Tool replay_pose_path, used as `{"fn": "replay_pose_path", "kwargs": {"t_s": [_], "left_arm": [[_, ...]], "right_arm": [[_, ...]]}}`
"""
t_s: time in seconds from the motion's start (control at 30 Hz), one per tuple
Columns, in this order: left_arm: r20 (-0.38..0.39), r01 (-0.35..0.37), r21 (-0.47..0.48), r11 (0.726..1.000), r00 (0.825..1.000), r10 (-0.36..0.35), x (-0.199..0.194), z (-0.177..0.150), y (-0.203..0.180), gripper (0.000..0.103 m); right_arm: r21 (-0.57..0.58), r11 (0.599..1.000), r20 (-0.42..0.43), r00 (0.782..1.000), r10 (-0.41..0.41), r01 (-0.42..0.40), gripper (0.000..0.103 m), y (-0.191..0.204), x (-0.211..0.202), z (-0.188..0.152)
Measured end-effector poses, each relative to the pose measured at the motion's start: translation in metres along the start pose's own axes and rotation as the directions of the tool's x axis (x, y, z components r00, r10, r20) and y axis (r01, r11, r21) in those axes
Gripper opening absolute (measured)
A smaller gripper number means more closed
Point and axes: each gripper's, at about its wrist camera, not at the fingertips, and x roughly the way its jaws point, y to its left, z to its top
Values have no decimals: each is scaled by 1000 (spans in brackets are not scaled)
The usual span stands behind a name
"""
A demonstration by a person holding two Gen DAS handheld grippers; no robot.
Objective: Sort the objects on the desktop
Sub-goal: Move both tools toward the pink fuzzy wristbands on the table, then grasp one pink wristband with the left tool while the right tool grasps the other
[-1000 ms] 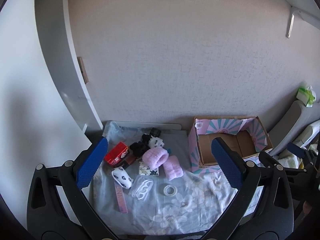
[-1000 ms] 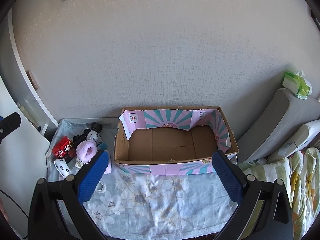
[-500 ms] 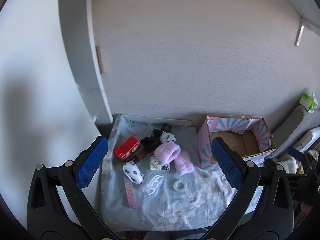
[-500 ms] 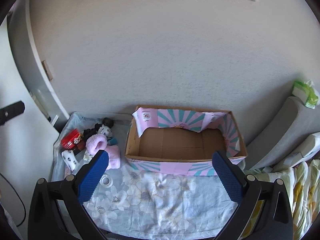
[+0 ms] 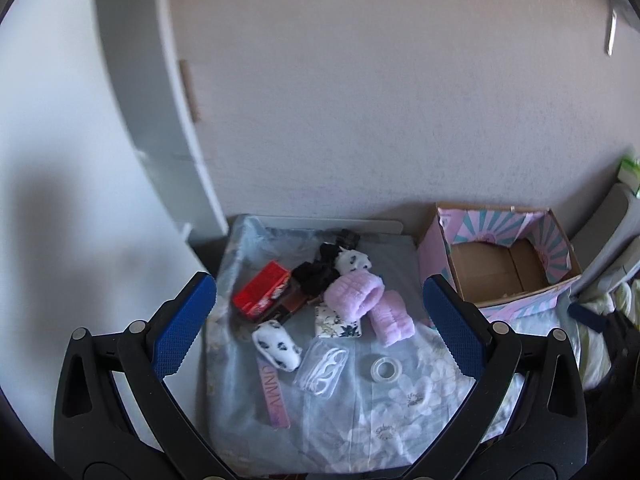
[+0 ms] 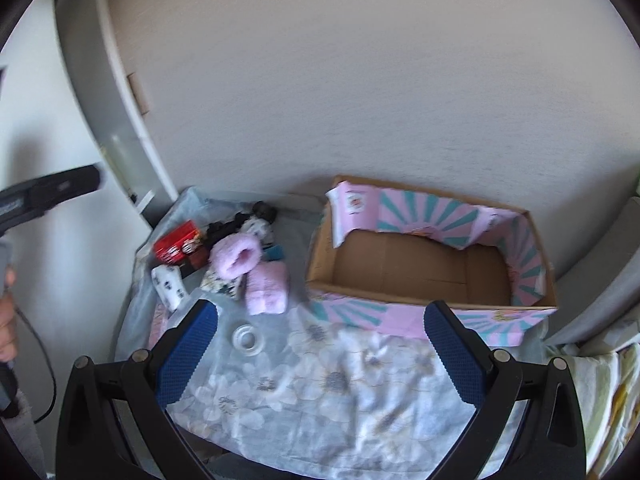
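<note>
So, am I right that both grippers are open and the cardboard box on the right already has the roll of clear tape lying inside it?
Not quite. Both the left gripper and right gripper are open, but the cardboard box holds nothing. The roll of clear tape lies on the floral cloth in front of the box's left corner, as the right wrist view shows.

Fluffy pink cuffs, cardboard box, glossy clear tape roll

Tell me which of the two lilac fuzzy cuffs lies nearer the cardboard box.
The flattened lilac cuff, lying nearer the cardboard box. The other lilac cuff shows its round opening and sits back against the dark clutter.
</note>
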Motion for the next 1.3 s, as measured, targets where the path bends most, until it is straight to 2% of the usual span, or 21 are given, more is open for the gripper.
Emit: {"fn": "replay_pose_path", "kwargs": {"t_s": [0.23, 0.4, 0.47, 0.57, 0.7, 0.83, 1.03, 1.17, 1.23, 1.3], "left_arm": [[-100, 93, 72, 993, 991, -85, 81, -17, -17, 98], [-139, 127, 164, 978, 985, -104, 130, -31, -29, 91], [-163, 148, 150, 978, 979, -123, 147, -36, -26, 87], [-205, 169, 118, 978, 968, -143, 169, -44, -20, 82], [-224, 204, 82, 975, 958, -182, 177, -50, -14, 75], [-243, 221, 83, 972, 950, -195, 187, -54, -19, 70], [-264, 230, 49, 972, 941, -209, 201, -58, -18, 61], [-260, 245, 5, 969, 936, -235, 204, -59, -9, 53], [-263, 244, -15, 970, 935, -239, 206, -60, -4, 42], [-264, 246, -30, 969, 933, -245, 206, -60, 0, 37]], "right_arm": [[-92, 993, -55, 996, 76, -81, 99, 39, 58, -48], [-138, 986, -9, 995, 97, -97, 97, 57, 104, -65], [-130, 987, -4, 996, 91, -91, 96, 58, 122, -62], [-87, 993, -11, 997, 78, -79, 87, 57, 146, -57], [-112, 993, -18, 999, 37, -39, 74, 61, 166, -54], [-138, 990, -8, 1000, -9, 7, 73, 64, 177, -52], [-124, 992, -18, 1000, -6, 4, 71, 59, 186, -45], [-121, 993, -25, 1000, 8, -11, 59, 55, 192, -41], [-122, 992, -39, 999, 18, -22, 51, 54, 195, -40], [-125, 992, -52, 998, 24, -31, 46, 54, 197, -40]]}}
